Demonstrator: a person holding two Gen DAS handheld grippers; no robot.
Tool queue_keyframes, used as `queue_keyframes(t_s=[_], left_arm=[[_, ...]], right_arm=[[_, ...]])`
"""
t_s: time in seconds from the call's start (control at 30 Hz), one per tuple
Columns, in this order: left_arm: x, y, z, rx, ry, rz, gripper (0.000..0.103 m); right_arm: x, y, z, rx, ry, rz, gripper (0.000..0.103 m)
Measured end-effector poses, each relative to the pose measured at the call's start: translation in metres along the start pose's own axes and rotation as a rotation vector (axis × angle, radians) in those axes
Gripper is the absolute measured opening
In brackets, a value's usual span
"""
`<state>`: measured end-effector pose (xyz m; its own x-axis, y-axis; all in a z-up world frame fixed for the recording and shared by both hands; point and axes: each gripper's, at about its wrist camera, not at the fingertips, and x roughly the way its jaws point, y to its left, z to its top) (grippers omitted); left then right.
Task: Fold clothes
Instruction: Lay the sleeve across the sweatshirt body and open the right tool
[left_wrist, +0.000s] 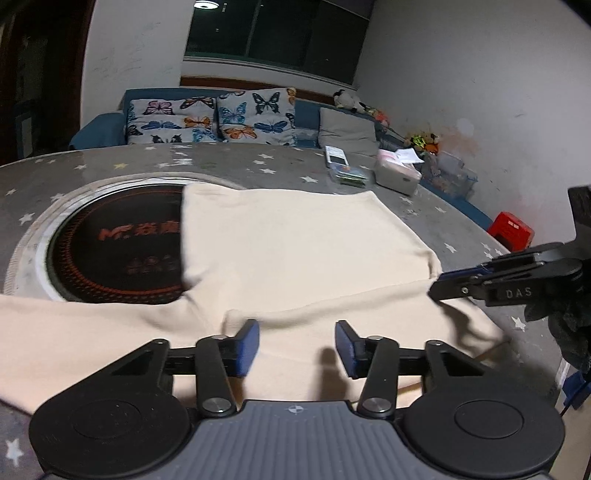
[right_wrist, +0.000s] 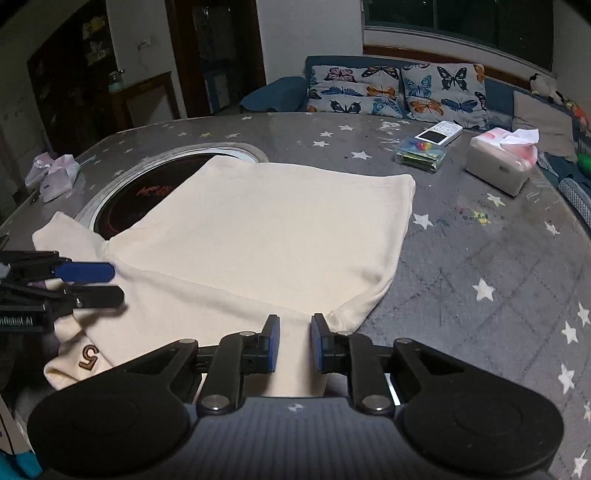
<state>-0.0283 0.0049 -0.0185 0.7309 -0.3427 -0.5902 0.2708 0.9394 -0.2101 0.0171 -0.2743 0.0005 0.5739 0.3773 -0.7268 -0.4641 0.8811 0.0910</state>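
Note:
A cream garment (left_wrist: 295, 251) lies partly folded on the grey star-patterned table (left_wrist: 110, 162), its far part lapping over a round black cooktop (left_wrist: 118, 251). In the right wrist view the garment (right_wrist: 266, 236) shows a folded upper layer and a printed "5" near its left hem. My left gripper (left_wrist: 297, 345) is open just above the garment's near edge; it also shows in the right wrist view (right_wrist: 99, 284). My right gripper (right_wrist: 294, 341) is open, with cloth lying between its blue pads at the near right corner. It shows in the left wrist view (left_wrist: 439, 282) at the garment's right edge.
A tissue box (right_wrist: 498, 166), a remote (right_wrist: 439, 134) and a clear box of small items (right_wrist: 421, 155) sit at the table's far right. A tissue pack (right_wrist: 55, 177) lies at the far left. A sofa with butterfly cushions (left_wrist: 210, 118) stands behind. A red stool (left_wrist: 511, 229) stands beside the table.

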Motion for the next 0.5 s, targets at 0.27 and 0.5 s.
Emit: queue_keyframes(t_s=[0.27, 0.5], left_arm=[[-0.022, 0.026, -0.002, -0.069, -0.035, 0.102, 0.047], [-0.057, 0.079, -0.008, -0.203, -0.098, 0.355, 0.053]], right_arm=[[-0.002, 0.007, 0.004, -0.032, -0.003, -0.013, 0.020], [-0.010, 0.037, 0.010, -0.120, -0.025, 0.042, 0.024]])
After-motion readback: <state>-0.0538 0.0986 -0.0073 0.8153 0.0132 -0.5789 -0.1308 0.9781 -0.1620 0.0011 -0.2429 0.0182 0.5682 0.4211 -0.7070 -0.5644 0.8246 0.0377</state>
